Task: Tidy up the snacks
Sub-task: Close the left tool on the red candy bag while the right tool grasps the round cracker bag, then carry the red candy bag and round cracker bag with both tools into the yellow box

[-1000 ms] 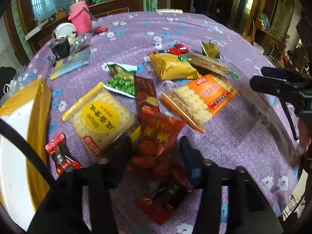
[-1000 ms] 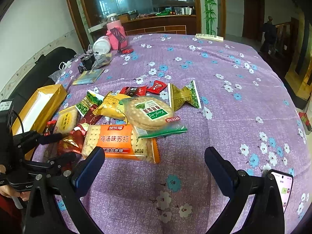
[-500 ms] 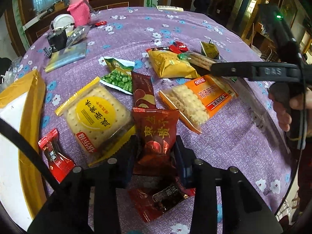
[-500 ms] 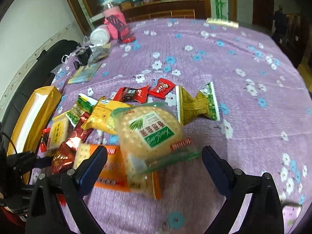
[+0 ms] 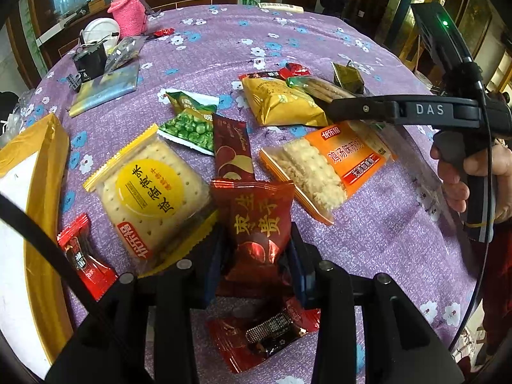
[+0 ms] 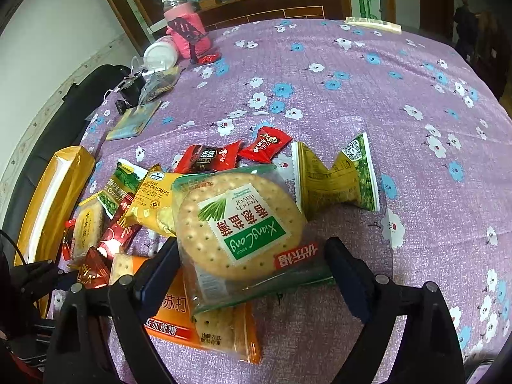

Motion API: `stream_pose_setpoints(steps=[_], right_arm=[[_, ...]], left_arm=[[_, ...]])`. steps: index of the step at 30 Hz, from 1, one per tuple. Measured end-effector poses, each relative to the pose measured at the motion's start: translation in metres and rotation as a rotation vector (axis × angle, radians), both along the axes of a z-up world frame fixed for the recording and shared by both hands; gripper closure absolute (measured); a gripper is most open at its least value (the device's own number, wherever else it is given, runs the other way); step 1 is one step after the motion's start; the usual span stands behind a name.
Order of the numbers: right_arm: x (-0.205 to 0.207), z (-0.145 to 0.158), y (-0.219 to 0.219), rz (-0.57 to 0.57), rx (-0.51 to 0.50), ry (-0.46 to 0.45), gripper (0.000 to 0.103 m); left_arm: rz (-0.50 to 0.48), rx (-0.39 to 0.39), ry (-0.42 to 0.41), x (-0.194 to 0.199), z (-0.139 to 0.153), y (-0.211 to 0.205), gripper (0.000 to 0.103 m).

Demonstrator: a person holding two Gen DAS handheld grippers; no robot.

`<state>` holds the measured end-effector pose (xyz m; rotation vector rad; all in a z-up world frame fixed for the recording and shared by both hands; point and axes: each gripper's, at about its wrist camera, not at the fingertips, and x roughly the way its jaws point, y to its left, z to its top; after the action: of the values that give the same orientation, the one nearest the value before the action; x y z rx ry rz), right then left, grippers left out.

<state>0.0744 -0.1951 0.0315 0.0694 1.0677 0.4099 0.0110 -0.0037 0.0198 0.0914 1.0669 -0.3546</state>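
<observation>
- Surface: round table w/ purple floral cloth [image 6: 368,73]; snacks piled near-left, far & right part mostly bare cloth.
- Room: wood cabinet w/ glass along far wall, bamboo-print panel far right; pink-sleeved jar [image 6: 187,32] & white lid at far-left table edge.
- Yellow box [image 5: 35,211] lay at left edge of table, just beside the snack pile.
- Left gripper [image 5: 256,252]: jaws narrow, clamped on dark red date pack [image 5: 260,224], pack sticking up between the pads. Square cracker pack w/ yellow label [image 5: 150,195] just left of it; small red candy [image 5: 265,336] under/near the gripper body.
- Right gripper [image 6: 252,256]: jaws wide, were just closing in; round green-label cracker pack [image 6: 240,224] sat between them, left pad at its edge, right pad close to wrapper; firm contact can't be told.
- That round pack rested on orange cracker pack [image 6: 198,316].
- Left view only: person's hand [image 5: 470,176] on right gripper's handle, green pea pack [image 5: 188,128].
- Right view only: twisted green-gold pack [image 6: 336,176] right of pile, two red candies far of pile.
</observation>
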Motion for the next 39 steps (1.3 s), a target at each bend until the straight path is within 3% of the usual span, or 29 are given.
stream_pose_setpoints(steps=[5, 16, 22, 39], right_arm=[[-0.003, 0.002, -0.001, 0.002, -0.002, 0.014, 0.02], [0.003, 0.0, 0.001, 0.025, -0.003, 0.015, 0.02], [-0.002, 0.003, 0.001, 0.024, 0.019, -0.016, 0.035], [-0.021, 0.026, -0.007, -0.032, 0.06, -0.082, 0.036]], left_arm=[[0.007, -0.009, 0.002, 0.0, 0.001, 0.003, 0.066], [0.009, 0.014, 0.003, 0.001, 0.0, -0.001, 0.066], [0.024, 0.021, -0.013, -0.001, 0.0, -0.002, 0.067], [0.052, 0.025, -0.086, -0.02, 0.021, 0.005, 0.068]])
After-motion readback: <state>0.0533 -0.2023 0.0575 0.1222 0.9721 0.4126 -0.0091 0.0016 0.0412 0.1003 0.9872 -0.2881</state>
